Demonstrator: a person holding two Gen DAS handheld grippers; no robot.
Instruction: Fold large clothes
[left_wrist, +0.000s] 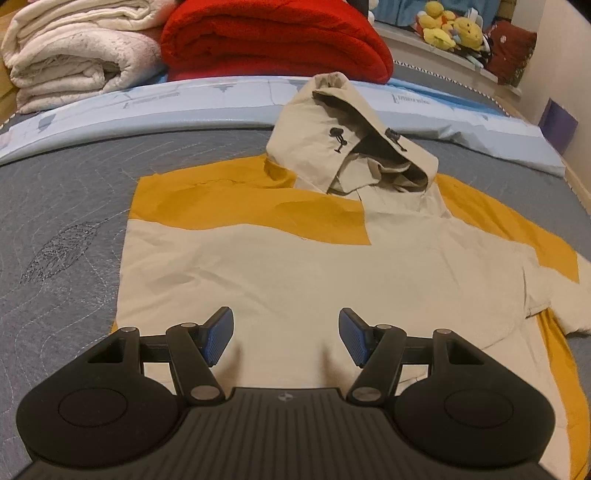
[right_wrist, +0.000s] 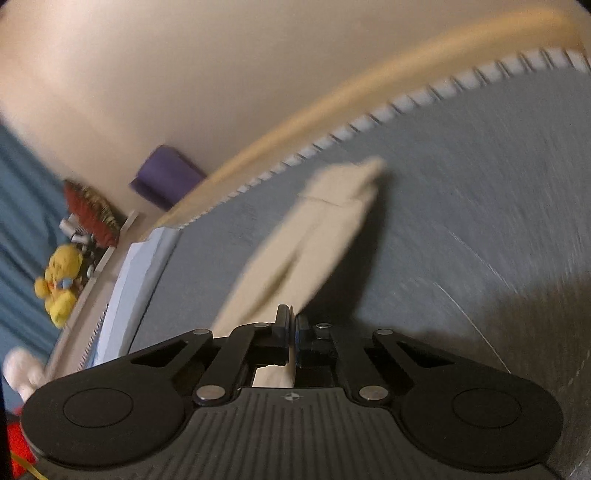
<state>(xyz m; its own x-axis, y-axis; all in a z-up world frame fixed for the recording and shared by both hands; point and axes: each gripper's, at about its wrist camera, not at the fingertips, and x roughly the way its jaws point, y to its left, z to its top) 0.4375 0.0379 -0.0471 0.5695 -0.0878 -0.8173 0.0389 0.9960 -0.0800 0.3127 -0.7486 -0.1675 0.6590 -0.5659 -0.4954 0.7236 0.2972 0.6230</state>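
Note:
A cream and mustard-yellow hooded jacket (left_wrist: 280, 258) lies flat on the grey quilted bed, its hood (left_wrist: 351, 144) at the far end. Over the jacket's near hem my left gripper (left_wrist: 286, 338) hovers open, with only flat cloth showing between its blue pads (left_wrist: 218, 336). In the blurred right wrist view, my right gripper (right_wrist: 293, 332) is shut on the jacket's cream sleeve (right_wrist: 317, 225). That sleeve stretches away from the jaws over the grey bed toward its cuff (right_wrist: 364, 173).
Folded white blankets (left_wrist: 70, 55) and a red blanket (left_wrist: 273, 40) are stacked at the bed's far end. Yellow plush toys (left_wrist: 450, 29) sit on a ledge beyond. A pale blue sheet (left_wrist: 147, 107) lies across the bed. A wall and the bed edge (right_wrist: 314, 147) are close on the right gripper's side.

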